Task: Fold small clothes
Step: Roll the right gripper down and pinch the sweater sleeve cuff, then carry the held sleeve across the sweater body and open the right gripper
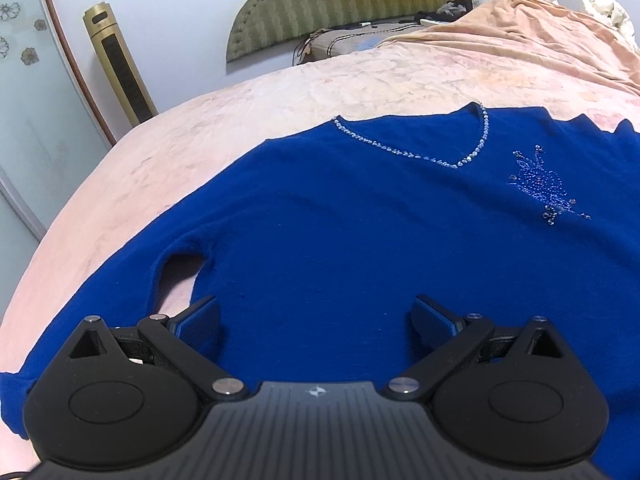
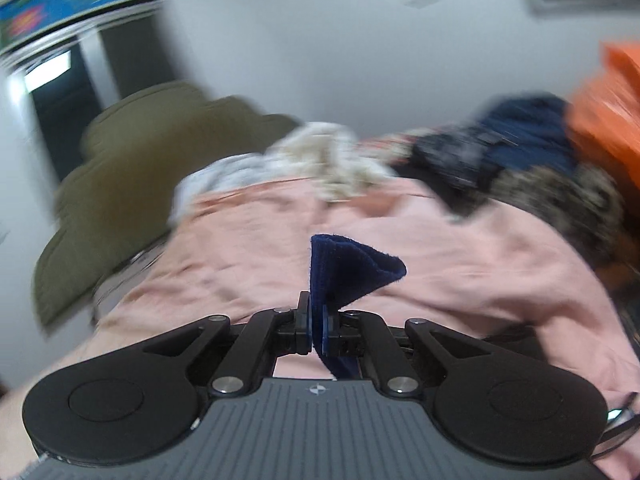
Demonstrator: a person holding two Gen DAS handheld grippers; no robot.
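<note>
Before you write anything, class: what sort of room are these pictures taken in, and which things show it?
Most likely a bedroom. A bed with a pink bedspread and an olive padded headboard fills the view, a blue V-neck sweater lies spread on it, and a heap of clothes sits at its far end.

Blue sweater (image 1: pixel 340 220) on pink bed (image 1: pixel 200 128)

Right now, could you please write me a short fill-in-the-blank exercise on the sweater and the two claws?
1. The sweater spread on the bed is ____ in colour.
2. Its neckline, edged with small shiny stones, has the shape of the letter ____.
3. The left claw over the sweater has its jaws ____.
4. The right claw is shut on a fold of dark blue ____.

Missing words: blue; V; open; cloth
</note>
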